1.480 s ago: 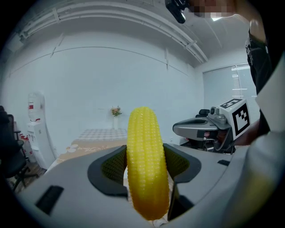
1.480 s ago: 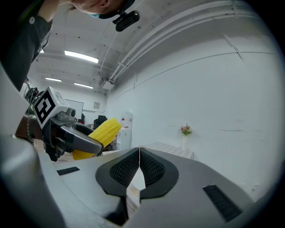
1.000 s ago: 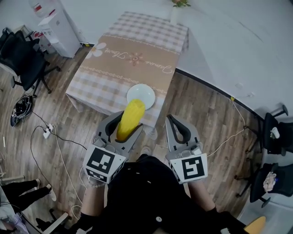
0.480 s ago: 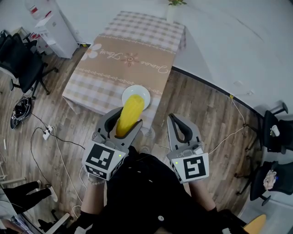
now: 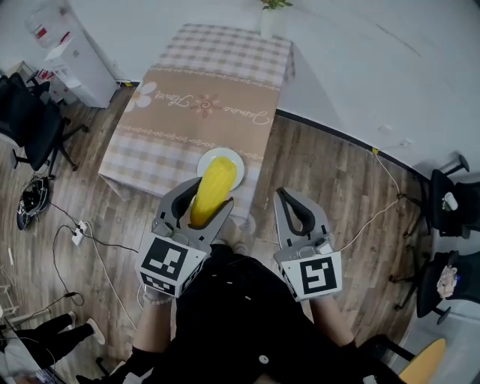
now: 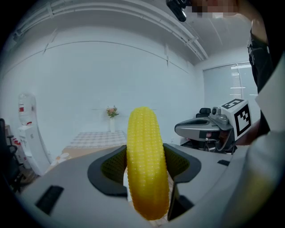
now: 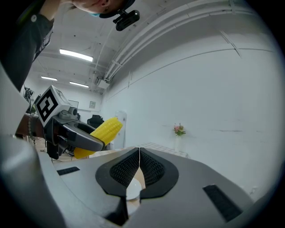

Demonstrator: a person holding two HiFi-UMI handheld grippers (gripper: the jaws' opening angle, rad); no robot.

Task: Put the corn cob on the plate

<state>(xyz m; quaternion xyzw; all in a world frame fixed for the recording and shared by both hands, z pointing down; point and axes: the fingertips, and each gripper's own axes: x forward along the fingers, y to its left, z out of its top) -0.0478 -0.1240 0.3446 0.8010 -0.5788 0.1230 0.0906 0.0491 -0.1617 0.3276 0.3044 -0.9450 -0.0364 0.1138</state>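
My left gripper (image 5: 202, 201) is shut on a yellow corn cob (image 5: 211, 188), which sticks out forward past the jaws. The same corn cob (image 6: 146, 165) stands between the two dark jaws in the left gripper view. A white plate (image 5: 234, 165) lies near the front edge of the table (image 5: 201, 112), partly hidden behind the cob's far end. My right gripper (image 5: 295, 213) is held beside the left one, short of the table, its jaws pressed together on nothing (image 7: 139, 168). The right gripper view also catches the corn cob (image 7: 103, 132) at the left and a bit of the plate (image 7: 132, 192) below the jaws.
The table carries a checked cloth with a tan runner, and a vase of flowers (image 5: 269, 16) stands at its far end. Black office chairs (image 5: 31, 126) and floor cables (image 5: 79, 232) lie to the left, more chairs (image 5: 452, 212) to the right. A white cabinet (image 5: 66, 56) stands far left.
The table and plate have slid nearer and slightly left in the head view as I step forward. Both grippers keep their places, the left still shut on the cob.
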